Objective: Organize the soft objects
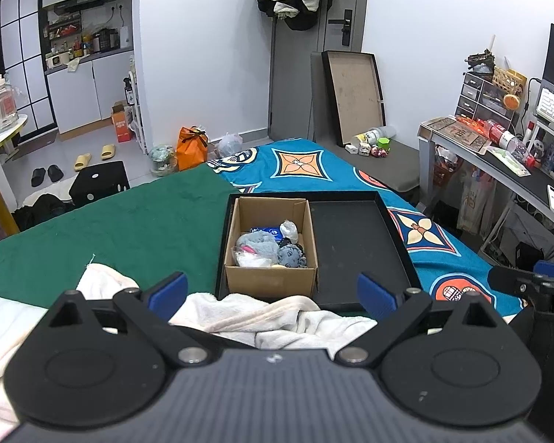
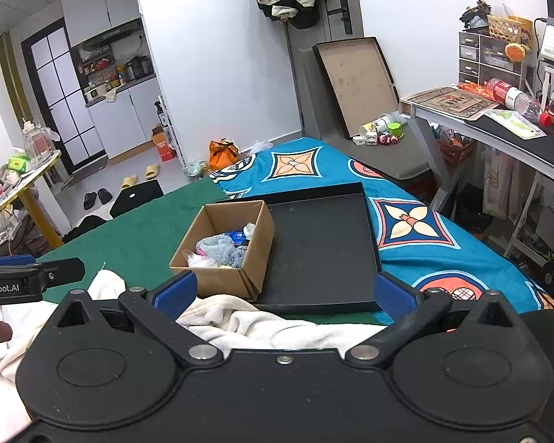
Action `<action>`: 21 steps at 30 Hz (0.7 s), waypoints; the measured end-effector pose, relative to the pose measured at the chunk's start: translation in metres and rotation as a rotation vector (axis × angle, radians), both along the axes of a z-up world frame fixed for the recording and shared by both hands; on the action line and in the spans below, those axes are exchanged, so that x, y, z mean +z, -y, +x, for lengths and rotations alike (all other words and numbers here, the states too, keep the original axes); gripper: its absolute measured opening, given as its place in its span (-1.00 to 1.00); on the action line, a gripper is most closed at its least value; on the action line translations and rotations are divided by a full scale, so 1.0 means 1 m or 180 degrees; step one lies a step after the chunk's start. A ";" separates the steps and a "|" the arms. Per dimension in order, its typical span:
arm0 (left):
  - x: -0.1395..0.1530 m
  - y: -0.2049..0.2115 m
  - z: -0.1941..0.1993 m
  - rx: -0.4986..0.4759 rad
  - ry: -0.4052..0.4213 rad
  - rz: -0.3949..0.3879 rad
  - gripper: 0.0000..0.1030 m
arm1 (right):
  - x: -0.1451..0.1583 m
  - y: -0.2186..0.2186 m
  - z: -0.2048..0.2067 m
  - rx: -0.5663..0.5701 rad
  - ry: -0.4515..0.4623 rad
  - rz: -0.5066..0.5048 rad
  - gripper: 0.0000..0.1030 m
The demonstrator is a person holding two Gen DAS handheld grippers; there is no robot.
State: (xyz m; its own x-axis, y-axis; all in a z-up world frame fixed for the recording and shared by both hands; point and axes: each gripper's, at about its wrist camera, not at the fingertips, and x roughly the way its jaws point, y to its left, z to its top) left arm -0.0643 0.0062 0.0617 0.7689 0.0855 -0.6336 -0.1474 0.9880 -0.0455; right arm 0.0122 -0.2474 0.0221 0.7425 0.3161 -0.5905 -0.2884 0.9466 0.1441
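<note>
A cardboard box (image 1: 271,280) stands in the left part of a black tray (image 1: 358,243) on the bed. It holds several soft items, among them a grey-blue fluffy cloth (image 1: 256,242) and a blue spotted plush (image 1: 291,255). A crumpled white and pale pink towel (image 1: 262,317) lies just in front of the tray. My left gripper (image 1: 273,293) is open and empty above the towel. My right gripper (image 2: 284,289) is open and empty above the same towel (image 2: 247,323), facing the box (image 2: 221,277) and the tray (image 2: 321,254).
The bed has a green cover (image 1: 129,221) on the left and a blue patterned cover (image 1: 443,251) on the right. A desk (image 1: 498,155) with clutter stands to the right. A black stool (image 1: 99,182) and slippers sit on the floor beyond the bed.
</note>
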 end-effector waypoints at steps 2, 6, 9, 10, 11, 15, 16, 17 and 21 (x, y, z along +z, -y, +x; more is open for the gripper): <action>-0.001 0.002 0.001 0.0003 0.0000 0.0006 0.89 | 0.001 0.000 -0.001 -0.0003 0.0010 -0.0008 1.00; -0.001 0.001 0.000 0.0000 0.0001 -0.0013 0.90 | 0.003 0.000 -0.002 0.0010 0.0018 0.0006 1.00; -0.001 0.002 -0.001 -0.0006 0.0002 -0.0008 0.90 | 0.003 0.000 -0.002 0.0008 0.0014 0.0001 1.00; -0.002 0.003 -0.001 -0.0011 0.0001 -0.0003 0.90 | 0.003 0.000 -0.003 0.0014 0.0013 0.0002 1.00; -0.002 0.004 -0.001 -0.0016 0.0002 0.0002 0.90 | 0.003 0.000 -0.003 0.0018 0.0014 0.0003 1.00; -0.002 0.006 -0.004 -0.0026 0.0021 0.0037 0.90 | 0.003 0.000 -0.003 0.0018 0.0013 0.0005 1.00; -0.001 0.006 -0.003 -0.0021 0.0022 0.0044 0.90 | 0.003 0.000 -0.003 0.0020 0.0014 0.0003 1.00; -0.002 0.006 -0.003 -0.0012 0.0021 0.0050 0.89 | 0.003 -0.001 -0.003 0.0020 0.0013 0.0002 1.00; -0.001 0.005 -0.003 -0.0027 0.0018 0.0052 0.89 | 0.002 -0.001 -0.003 0.0017 -0.0005 0.0005 1.00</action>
